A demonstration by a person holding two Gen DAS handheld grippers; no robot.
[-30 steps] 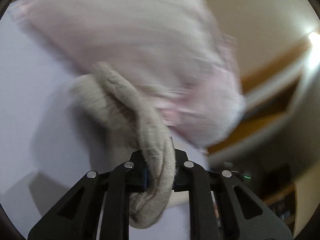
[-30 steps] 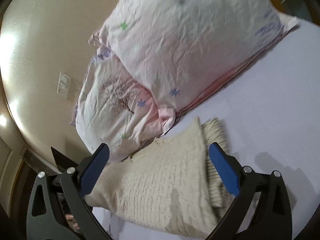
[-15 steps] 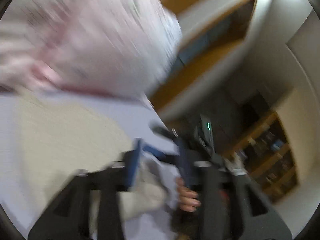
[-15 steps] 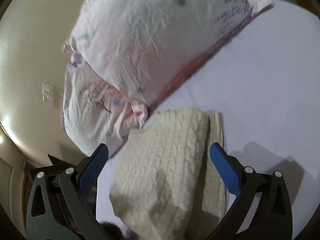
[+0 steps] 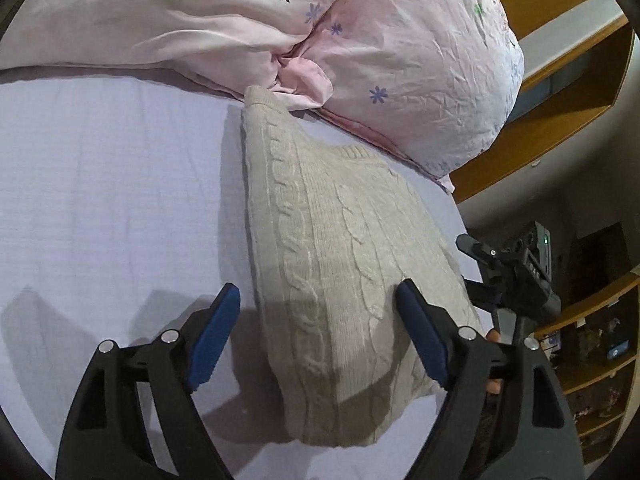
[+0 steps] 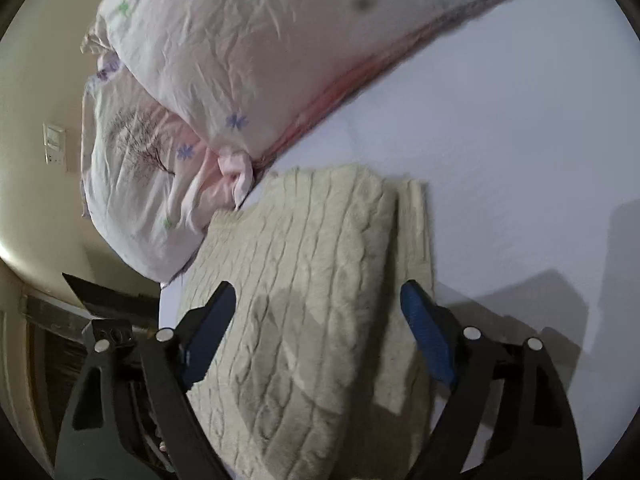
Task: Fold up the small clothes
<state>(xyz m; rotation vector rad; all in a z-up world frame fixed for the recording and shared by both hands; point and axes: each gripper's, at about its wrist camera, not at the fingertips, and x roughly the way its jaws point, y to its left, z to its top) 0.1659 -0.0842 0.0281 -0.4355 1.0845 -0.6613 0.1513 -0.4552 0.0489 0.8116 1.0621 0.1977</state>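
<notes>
A cream cable-knit sweater [image 5: 332,248] lies folded on the pale lilac bedsheet [image 5: 112,184], its far end touching the pillows. My left gripper [image 5: 320,300] is open and empty, jaws spread wide just above the sweater's near part. My right gripper [image 6: 318,294] is open and empty too, hovering over the same sweater [image 6: 304,288], whose folded edge shows a narrow under-layer at the right [image 6: 416,224]. The right gripper also shows in the left wrist view [image 5: 504,268], at the sweater's right side.
Two pink flowered pillows [image 5: 400,56] lie along the far edge of the bed, also in the right wrist view [image 6: 248,60]. Wooden shelving [image 5: 592,344] stands beyond the bed's right edge. A wall switch [image 6: 54,144] is on the wall.
My left gripper held a bunched part of the sweater one second ago; it has let go and opened. The sweater now lies flat and folded. The right gripper stayed open.
</notes>
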